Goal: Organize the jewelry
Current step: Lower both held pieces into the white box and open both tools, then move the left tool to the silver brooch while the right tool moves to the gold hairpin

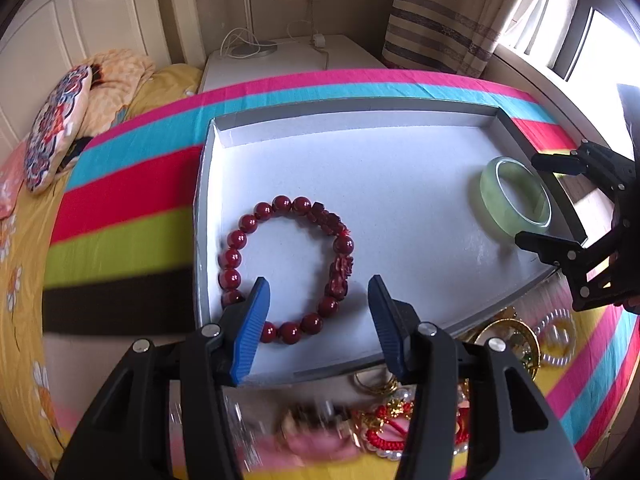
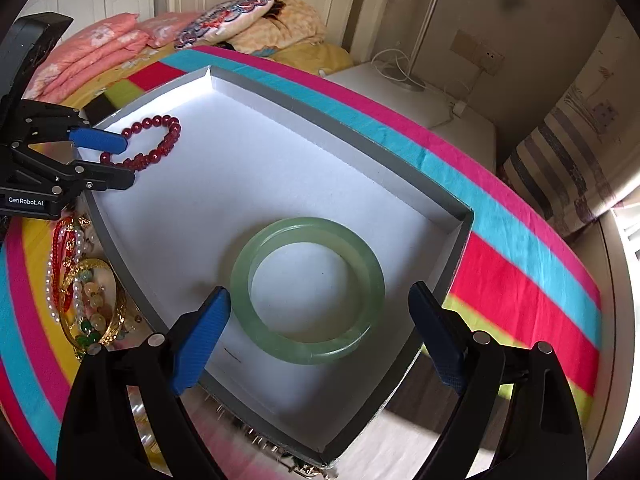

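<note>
A shallow white tray (image 1: 360,106) lies on a striped cloth. A red bead bracelet (image 1: 282,203) rests flat in its left part. My left gripper (image 1: 318,280) hangs over the bracelet's near side, open, its blue pads clear of the beads. A pale green jade bangle (image 2: 316,352) lies flat near the tray's right corner. My right gripper (image 2: 320,288) is open and straddles it, with gaps on both sides. In the right wrist view the left gripper (image 2: 128,161) is by the bracelet (image 2: 154,121). In the left wrist view the right gripper (image 1: 528,198) flanks the bangle (image 1: 490,196).
A heap of mixed jewelry (image 2: 88,292), with pearls, gold bangles and red cord, lies on the cloth just outside the tray's near edge (image 1: 512,340). Pillows (image 1: 56,128) sit on the bed beyond. A white nightstand (image 1: 280,60) and a curtain (image 1: 448,16) stand behind.
</note>
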### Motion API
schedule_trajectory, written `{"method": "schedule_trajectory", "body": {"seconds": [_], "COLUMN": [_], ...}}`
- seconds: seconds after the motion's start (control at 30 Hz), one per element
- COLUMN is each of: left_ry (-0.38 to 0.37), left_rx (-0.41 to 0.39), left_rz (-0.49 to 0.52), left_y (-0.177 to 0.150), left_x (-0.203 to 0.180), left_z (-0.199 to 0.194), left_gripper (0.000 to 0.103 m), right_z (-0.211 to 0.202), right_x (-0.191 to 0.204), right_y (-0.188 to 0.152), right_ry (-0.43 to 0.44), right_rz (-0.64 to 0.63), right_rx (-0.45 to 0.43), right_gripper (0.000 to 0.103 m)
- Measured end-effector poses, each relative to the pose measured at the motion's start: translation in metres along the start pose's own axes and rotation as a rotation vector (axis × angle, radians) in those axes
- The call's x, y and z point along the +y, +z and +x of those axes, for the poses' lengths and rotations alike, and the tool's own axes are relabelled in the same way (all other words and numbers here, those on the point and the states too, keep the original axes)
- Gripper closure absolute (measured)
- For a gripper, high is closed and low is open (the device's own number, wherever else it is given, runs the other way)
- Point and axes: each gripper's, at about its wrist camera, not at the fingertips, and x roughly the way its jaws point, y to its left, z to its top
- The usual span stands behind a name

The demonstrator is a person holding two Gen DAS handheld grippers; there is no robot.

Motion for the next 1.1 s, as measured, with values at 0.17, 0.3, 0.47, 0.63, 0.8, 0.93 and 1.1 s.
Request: {"method": "schedule_trajectory", "body": {"seconds": [0.17, 0.3, 0.47, 0.63, 0.8, 0.93, 1.1], "left_ry": [0.004, 0.005, -0.021, -0.086, -0.128, -0.034, 0.032], "left_rx": [-0.016, -0.021, -0.016, -0.086, -0.26, -0.398, -0.408], "left_rz": [-0.003, -0.005, -0.015, -0.055, -0.115, -0.167, -0.197], "left_y": [-0.036, -0.062, -0.09, -0.115, -0.133, -0.156, -0.185], "left_x": [-0.008, -0.012, -0.013, -0.01, 0.001, 0.02, 0.05], "left_z": [-0.021, -0.036, -0.055, -0.087, -0.133, -0.169, -0.179], "left_gripper": [0.053, 0.053, 0.044, 0.024, 0.019, 0.009, 0.007], "right_z": [-0.022, -0.035, -0.049, -0.063, -0.106, -0.141, -0.141], "right_x": [0.025, 0.039, 0.058, 0.071, 0.069, 0.054, 0.056], "right_y": [-0.026, -0.042, -0.059, -0.072, -0.083, -0.107, -0.146], "right_ry": [0.001, 0.002, 0.003, -0.004, -0.052, -0.019, 0.038], "right_rz": [0.005, 0.008, 0.005, 0.035, 0.101, 0.199, 0.123], "right_rx": [-0.023, -0.044, -0.038, -0.047, -0.198, -0.271, -0.177], "right_gripper": [0.017, 0.017, 0.017, 0.016, 0.015, 0.015, 0.015]}}
